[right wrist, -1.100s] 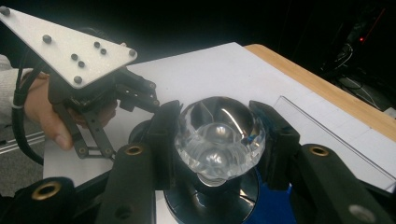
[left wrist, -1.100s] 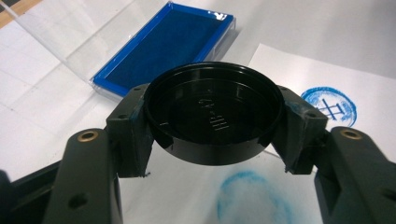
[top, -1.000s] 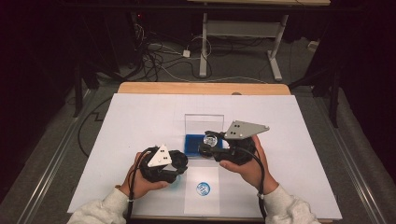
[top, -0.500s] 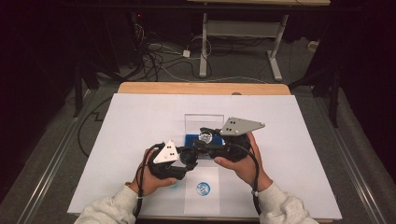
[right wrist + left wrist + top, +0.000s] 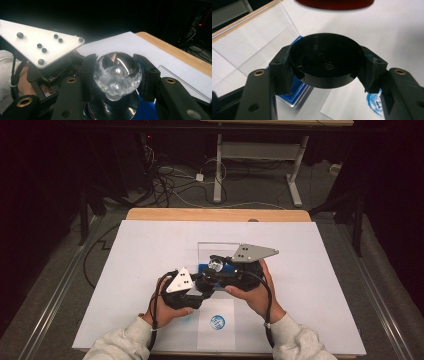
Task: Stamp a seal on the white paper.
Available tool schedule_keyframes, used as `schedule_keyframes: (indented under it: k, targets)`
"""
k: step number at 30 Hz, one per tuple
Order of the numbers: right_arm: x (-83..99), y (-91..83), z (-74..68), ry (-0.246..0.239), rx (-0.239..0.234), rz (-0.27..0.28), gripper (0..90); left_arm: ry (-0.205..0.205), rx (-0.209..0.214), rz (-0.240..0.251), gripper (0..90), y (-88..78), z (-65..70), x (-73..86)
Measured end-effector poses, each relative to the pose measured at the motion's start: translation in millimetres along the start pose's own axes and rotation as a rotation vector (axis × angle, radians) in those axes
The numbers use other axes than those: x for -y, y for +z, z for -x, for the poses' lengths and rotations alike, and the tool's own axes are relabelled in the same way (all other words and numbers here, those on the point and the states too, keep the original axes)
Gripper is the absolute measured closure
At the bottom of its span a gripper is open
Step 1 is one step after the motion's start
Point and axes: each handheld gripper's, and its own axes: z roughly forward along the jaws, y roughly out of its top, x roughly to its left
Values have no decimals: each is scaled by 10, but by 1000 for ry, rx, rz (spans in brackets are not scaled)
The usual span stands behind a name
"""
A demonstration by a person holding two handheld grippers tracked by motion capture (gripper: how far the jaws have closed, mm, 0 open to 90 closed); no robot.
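Cap [image 5: 325, 60], black and round, sits clamped in the left tool [image 5: 192, 287], held just above the worktop [image 5: 140, 250] near the person. Beside it the right tool [image 5: 227, 272] grips a faceted clear stopper [image 5: 117, 72] over a shiny black base [image 5: 117, 108]; the two tools are nearly touching. Beyond lie a blue tray [image 5: 298, 91] and a clear stand [image 5: 217, 251]. Judging by this, the parts are being brought together; next calls for lining the cap up squarely before pressing.
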Motion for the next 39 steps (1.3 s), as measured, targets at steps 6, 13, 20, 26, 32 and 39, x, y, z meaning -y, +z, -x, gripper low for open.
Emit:
schedule_keyframes:
  k: [6,13,20,26,32,39]
  targets:
    - [25,100,-46,2,-21,-14,562,-4,1,16,367,-20,-5,-26]
    - [44,142,-58,5,-44,-15,562,-3,-3,29,367,-58,9,-44]
    - [69,173,-70,5,-54,-24,562,8,1,27,368,-60,22,-50]
    - [81,175,-60,5,-53,-29,562,8,1,30,367,-72,25,-50]
    - [94,184,-68,12,-57,-26,562,9,-5,32,367,-83,26,-48]
    - [101,166,-42,50,-87,-10,562,38,-22,41,367,-100,79,-51]
